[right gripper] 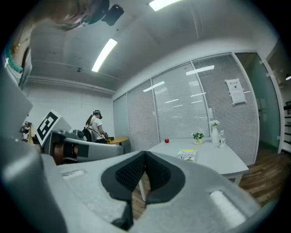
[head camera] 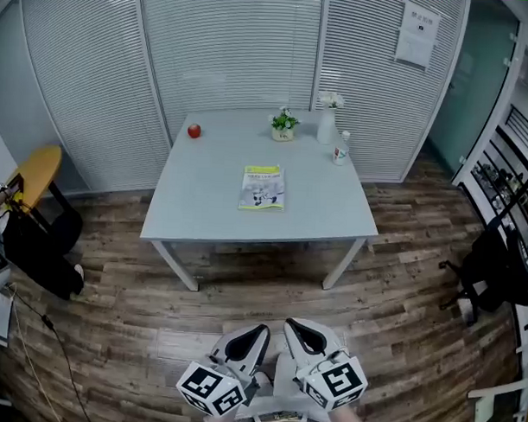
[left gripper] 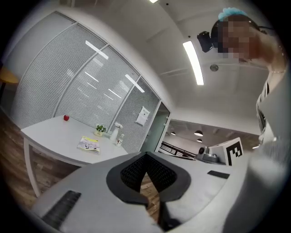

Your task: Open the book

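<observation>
The book (head camera: 262,188) lies flat and closed on the grey tabletop (head camera: 203,208), a little above the middle of the head view, its yellow-green cover facing up. It sits near the centre of the tabletop, well apart from everything else there. Along the far edge of the tabletop stand a red apple (head camera: 194,131) at the left, a small potted plant (head camera: 284,123) in the middle, and a white vase (head camera: 328,121) with a small bottle (head camera: 340,150) just beside it at the right.

Both tongs are at the bottom of the head view, over the wooden floor (head camera: 243,309) and well short of the tabletop. The left tongs (head camera: 258,334) are closed, tips together, with nothing between them. The right tongs (head camera: 296,330), just beside them, are likewise closed and empty. In the left gripper view the book shows at the middle left, far beyond the tips; in the right gripper view it shows right of centre. A sheet of paper (head camera: 417,34) hangs on the blinds at the upper right.
</observation>
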{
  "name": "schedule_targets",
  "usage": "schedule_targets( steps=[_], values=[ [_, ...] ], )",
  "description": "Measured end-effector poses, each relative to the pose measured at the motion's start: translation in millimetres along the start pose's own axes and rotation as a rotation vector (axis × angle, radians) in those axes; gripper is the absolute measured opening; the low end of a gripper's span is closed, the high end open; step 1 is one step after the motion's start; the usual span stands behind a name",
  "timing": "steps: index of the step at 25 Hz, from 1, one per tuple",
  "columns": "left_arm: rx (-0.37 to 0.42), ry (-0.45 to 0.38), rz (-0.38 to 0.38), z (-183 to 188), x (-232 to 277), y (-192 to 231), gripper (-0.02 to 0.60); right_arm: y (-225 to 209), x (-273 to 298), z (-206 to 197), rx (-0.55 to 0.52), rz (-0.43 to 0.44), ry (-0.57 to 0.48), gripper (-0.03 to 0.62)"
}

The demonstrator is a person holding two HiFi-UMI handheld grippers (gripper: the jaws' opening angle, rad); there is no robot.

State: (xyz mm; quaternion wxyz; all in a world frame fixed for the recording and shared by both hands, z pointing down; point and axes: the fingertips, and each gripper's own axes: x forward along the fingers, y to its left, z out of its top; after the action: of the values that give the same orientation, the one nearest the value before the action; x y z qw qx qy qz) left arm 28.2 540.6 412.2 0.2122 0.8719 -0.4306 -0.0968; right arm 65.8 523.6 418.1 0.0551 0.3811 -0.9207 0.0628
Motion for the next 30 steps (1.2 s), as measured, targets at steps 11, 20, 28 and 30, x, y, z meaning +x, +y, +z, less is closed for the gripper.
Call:
schedule_targets(
  steps=[11,20,28,30],
  values=[
    [-0.044,-0.002,-0.004,13,43,29,-0.002,-31,33,14,-0.017,0.028,-0.026,0.002],
    [-0.021,0.011,-0.005,38,105,69,-0.003,-90,86,28,0.005,0.021,-0.038,0.002],
    [-0.03,0.054,-0.008,53,152,115,-0.002,-127,142,40,0.012,0.032,-0.035,0.002],
    [-0.033,0.07,-0.005,57,165,124,-0.002,-137,152,44,0.01,0.029,-0.031,0.002]
  ],
)
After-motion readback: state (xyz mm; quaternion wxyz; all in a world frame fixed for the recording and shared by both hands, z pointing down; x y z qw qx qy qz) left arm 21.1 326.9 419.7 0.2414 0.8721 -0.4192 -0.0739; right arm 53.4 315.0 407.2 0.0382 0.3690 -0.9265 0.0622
